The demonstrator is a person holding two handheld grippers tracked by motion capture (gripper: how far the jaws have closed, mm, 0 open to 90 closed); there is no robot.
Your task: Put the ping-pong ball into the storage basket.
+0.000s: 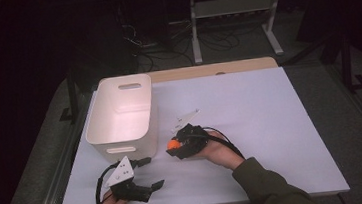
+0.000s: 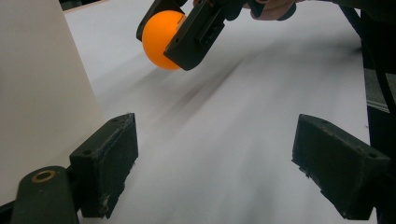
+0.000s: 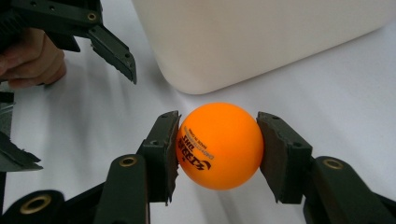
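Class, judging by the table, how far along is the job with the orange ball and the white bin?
Done: the right tool has gripped the orange ball. In hand: it holds the ball beside the white bin. Left: probably dropping it in the bin. The left tool waits open.

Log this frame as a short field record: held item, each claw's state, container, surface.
held item: orange ball, printed black lettering, clamped between both pads
right claw: shut on the ball, just beside the bin's near corner
left claw: open, nothing between its jaws, over the table near the front edge
container: white bin with handle slots, upright, inside looks bare
surface: white table
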